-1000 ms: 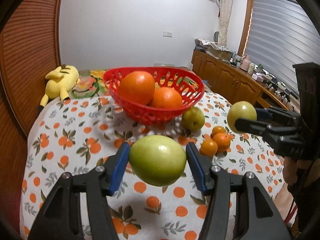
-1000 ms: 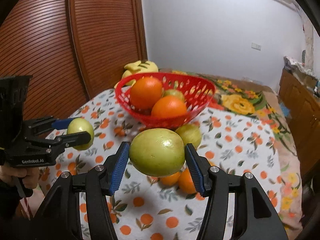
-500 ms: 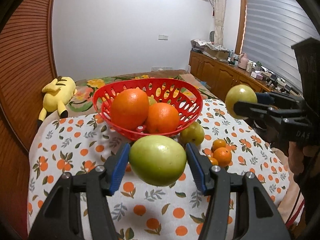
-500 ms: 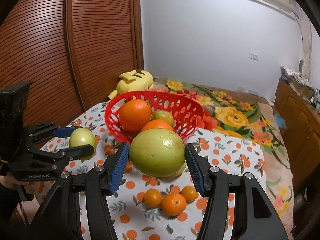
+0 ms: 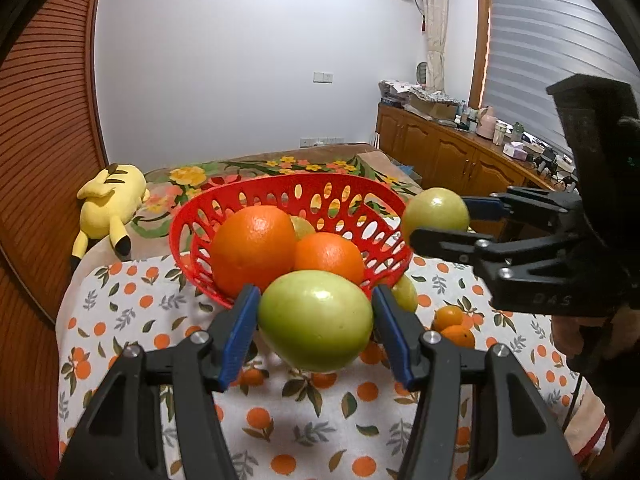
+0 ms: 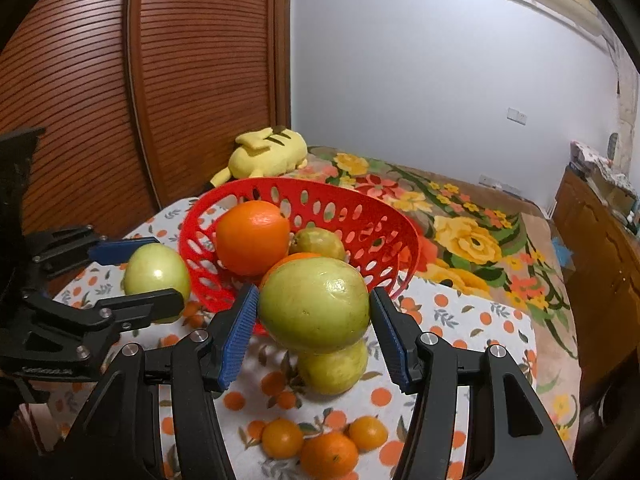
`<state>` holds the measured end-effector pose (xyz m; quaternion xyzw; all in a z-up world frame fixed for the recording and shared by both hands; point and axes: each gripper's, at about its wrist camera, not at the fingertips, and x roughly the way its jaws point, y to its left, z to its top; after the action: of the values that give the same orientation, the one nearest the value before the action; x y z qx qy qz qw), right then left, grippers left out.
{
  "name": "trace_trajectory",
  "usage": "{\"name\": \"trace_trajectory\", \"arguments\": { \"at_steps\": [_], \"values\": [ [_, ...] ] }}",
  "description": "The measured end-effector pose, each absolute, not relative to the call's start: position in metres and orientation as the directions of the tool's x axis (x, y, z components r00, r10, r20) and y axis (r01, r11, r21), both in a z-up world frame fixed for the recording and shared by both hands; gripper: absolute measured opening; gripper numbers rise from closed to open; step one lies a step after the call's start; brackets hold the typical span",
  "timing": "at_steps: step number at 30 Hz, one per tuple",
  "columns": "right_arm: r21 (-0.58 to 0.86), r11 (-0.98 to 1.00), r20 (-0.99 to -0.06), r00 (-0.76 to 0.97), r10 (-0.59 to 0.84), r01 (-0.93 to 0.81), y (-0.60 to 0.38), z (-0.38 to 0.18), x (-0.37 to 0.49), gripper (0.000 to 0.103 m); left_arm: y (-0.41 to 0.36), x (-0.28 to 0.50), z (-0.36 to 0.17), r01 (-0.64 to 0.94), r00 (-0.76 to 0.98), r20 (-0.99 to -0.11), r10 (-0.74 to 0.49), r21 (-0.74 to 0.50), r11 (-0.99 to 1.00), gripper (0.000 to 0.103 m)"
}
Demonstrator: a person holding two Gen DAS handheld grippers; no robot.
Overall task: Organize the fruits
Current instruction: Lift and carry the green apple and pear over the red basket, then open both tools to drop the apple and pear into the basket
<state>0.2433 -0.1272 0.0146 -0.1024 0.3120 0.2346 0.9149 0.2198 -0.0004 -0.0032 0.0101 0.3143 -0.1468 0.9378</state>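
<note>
My left gripper (image 5: 314, 322) is shut on a green apple (image 5: 314, 320), held above the table just in front of the red basket (image 5: 352, 196). My right gripper (image 6: 314, 316) is shut on another green apple (image 6: 314, 304), held above the table at the basket's (image 6: 384, 220) near right side. The basket holds two oranges (image 5: 252, 248) and a small greenish fruit (image 6: 318, 242). Each gripper shows in the other's view, the right one (image 5: 436, 220) and the left one (image 6: 154, 270), each with its apple.
A greenish fruit (image 6: 332, 368) and three small tangerines (image 6: 328, 452) lie on the orange-patterned tablecloth (image 5: 120, 320) in front of the basket. A yellow plush toy (image 5: 108, 204) lies behind the table on the left. A wooden wardrobe (image 6: 120, 100) stands at the left, cabinets (image 5: 452, 156) at the right.
Both grippers have risen and moved closer to the basket with their apples. The basket now appears nearer and lower in both views.
</note>
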Motion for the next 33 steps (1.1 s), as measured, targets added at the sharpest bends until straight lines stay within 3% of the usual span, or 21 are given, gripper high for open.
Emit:
{"name": "trace_trajectory", "arguments": {
  "at_steps": [33],
  "values": [
    [-0.064,0.854,-0.662,0.662,0.351,-0.517,-0.118,-0.013,0.325,0.062,-0.021,0.279,-0.018,0.294,0.724,-0.638,-0.263,-0.059,0.954,0.057]
  ]
}}
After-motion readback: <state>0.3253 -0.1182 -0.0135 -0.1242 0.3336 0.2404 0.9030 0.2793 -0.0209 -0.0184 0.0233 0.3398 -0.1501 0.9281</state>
